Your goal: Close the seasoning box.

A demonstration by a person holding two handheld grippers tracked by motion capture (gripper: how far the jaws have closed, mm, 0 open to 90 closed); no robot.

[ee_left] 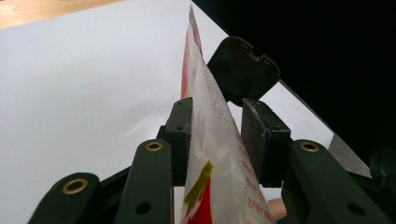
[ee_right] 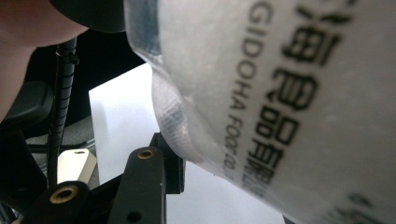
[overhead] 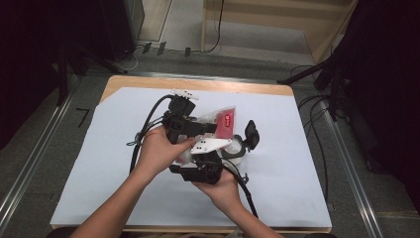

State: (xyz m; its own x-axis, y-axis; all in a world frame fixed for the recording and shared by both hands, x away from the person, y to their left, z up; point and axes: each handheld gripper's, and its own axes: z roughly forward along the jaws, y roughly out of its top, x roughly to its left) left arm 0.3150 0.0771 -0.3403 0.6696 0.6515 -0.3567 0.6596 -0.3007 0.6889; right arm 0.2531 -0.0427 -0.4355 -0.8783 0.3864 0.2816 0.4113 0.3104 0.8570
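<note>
Left gripper view, translucent white-and-red printed packet (ee_left: 219,154) edge-on between left fingers (ee_left: 180,135), grip unclear, right likewise.

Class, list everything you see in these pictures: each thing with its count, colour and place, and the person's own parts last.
Snack pouch: one, clear with red print, held above the table's middle.
Paper sheet: one, white, covering the table.
Table: one, light wood, rim showing at the far edge.
Left gripper: one, black, jaws either side of the pouch.
Right gripper: one, black, at the pouch.
Hands: two, holding the grippers.
</note>
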